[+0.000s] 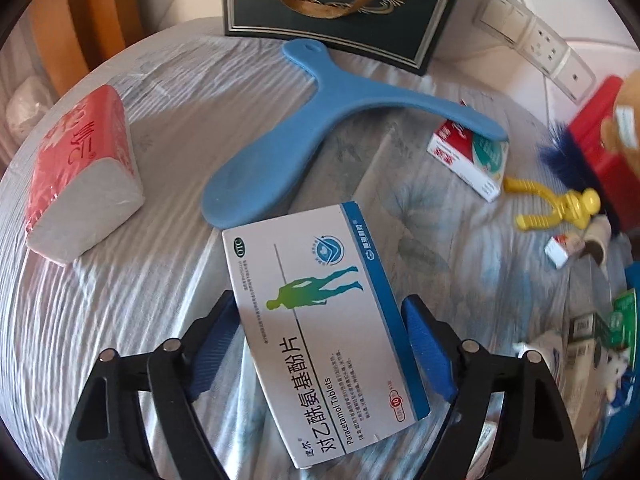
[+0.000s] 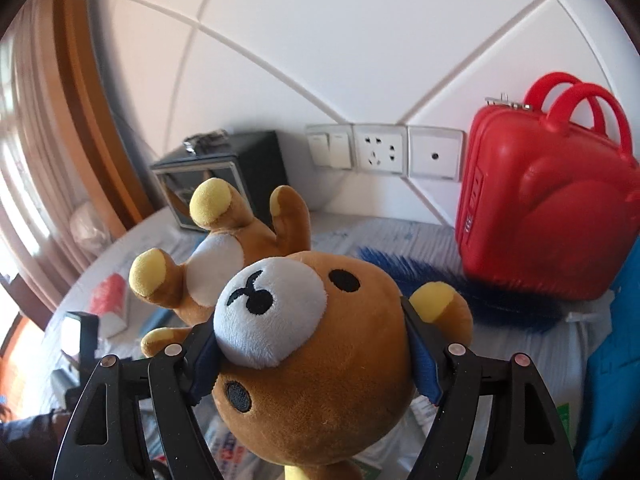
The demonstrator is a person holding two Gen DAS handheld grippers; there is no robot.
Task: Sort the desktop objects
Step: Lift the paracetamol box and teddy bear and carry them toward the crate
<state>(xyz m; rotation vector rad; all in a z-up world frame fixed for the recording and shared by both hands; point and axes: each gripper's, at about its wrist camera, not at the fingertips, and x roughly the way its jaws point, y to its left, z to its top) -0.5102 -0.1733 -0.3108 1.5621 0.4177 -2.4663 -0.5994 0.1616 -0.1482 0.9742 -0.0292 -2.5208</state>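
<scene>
My left gripper [image 1: 322, 342] is shut on a white and blue Paracetamol tablet box [image 1: 320, 332], holding it by its long edges above the cloth-covered table [image 1: 168, 280]. My right gripper [image 2: 312, 356] is shut on the head of a brown plush bear [image 2: 316, 364], which hangs upside down with its yellow-soled legs pointing away, lifted above the table. The bear also shows at the right edge of the left wrist view [image 1: 624, 120].
On the table lie a blue three-armed plastic piece [image 1: 320, 136], a red tissue pack [image 1: 84, 168], a red and white medicine box [image 1: 468, 156], a yellow toy figure [image 1: 560, 208] and several small boxes. A dark gift bag [image 1: 344, 8], wall sockets [image 2: 376, 150], a red case [image 2: 548, 208] and a blue brush [image 2: 460, 292] stand at the back.
</scene>
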